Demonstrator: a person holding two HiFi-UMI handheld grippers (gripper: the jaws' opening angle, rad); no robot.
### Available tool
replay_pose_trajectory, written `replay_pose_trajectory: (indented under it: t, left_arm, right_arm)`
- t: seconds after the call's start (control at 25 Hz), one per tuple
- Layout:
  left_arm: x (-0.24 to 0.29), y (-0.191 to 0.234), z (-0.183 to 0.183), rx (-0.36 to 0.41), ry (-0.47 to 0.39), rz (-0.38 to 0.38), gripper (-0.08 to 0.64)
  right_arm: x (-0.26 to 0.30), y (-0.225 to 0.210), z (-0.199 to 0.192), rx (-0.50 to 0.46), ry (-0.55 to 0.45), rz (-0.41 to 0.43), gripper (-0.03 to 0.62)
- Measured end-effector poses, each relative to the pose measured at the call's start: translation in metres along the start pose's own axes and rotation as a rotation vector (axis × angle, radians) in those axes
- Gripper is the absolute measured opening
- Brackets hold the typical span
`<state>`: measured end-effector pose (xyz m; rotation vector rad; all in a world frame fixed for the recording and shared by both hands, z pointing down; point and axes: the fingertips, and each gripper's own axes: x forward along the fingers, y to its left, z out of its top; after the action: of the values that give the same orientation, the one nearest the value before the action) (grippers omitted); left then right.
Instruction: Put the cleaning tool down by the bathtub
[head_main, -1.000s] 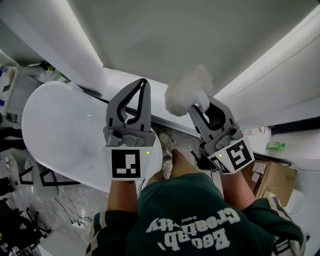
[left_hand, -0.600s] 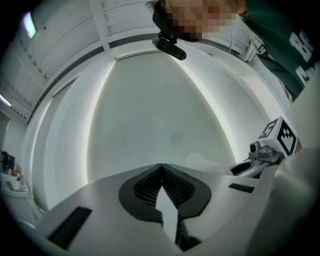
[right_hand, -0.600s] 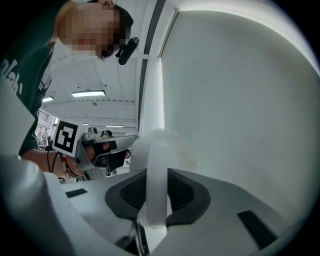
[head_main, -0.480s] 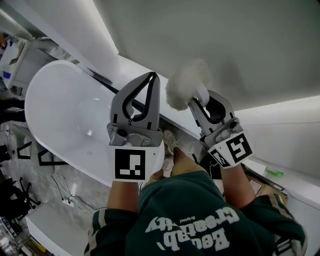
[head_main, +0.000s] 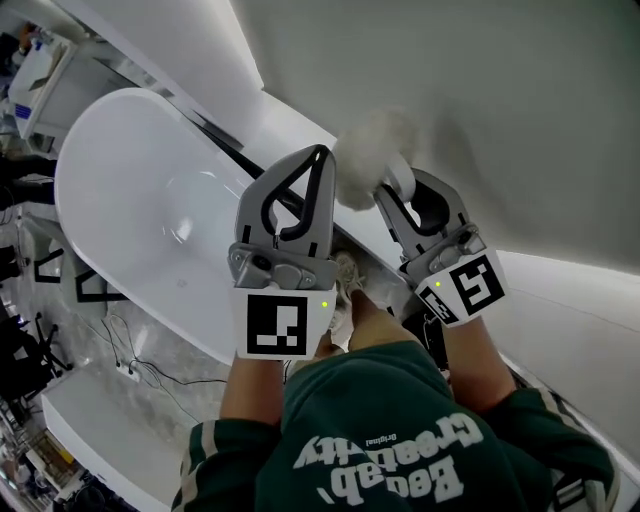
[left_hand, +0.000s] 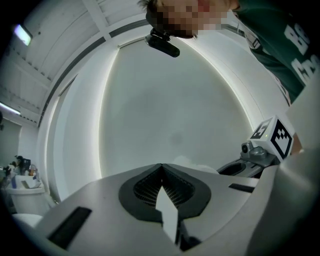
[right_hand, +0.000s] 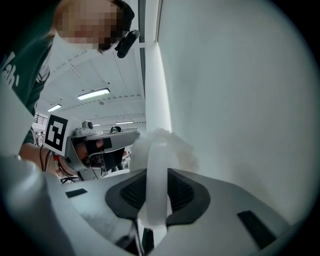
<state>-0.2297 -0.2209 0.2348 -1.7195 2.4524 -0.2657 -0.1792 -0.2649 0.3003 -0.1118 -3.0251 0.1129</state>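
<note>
- The cleaning tool (right_hand: 156, 187) is a white handle with a fluffy head. It is up in the air in my right gripper (head_main: 398, 195), not yet set down.
- My right jaws are closed partway, with the pads pressing on the handle from both sides, so the grip looks firm.
- The tool's long axis runs straight along those jaws. The handle sits between the pads, and the fluffy head (head_main: 368, 165) sticks out past the tips, about level, toward the grey wall (head_main: 480, 90).
- My left gripper (head_main: 318, 158) is just beside the right one, with its tips near the fluffy head. Its jaws are closed tip to tip with nothing between them.
- The bathtub (head_main: 130, 200) lies below and to the left of both grippers. The left gripper hangs over the tub's near end, so it is nearer to the tub. The tool in my right gripper is off past that end, over the white ledge (head_main: 290, 125) along the wall.
- My shoe (head_main: 346, 272) shows low between the two grippers, close to the tub's end, and the marbled floor (head_main: 170, 360) runs along the tub's near side.
- I judge that the coming move is the right hand's job. It has to go down and a little left, so the tool ends up beside the tub rather than in it.
</note>
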Motion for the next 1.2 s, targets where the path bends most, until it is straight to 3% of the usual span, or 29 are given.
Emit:
replay_pose_trajectory:
  t: [0.28,1.2]
  left_arm:
    - [-0.008,0.011,-0.042,-0.023,0.095,0.030,0.005]
    - [-0.010,0.032,-0.128,-0.165,0.186,0.110,0.005]
  right_arm:
    - [0.037,-0.001,-0.055,0.002,0.096,0.030,0.094]
    - [0.113,-0.015,-0.189,0.040,0.326,0.089,0.094]
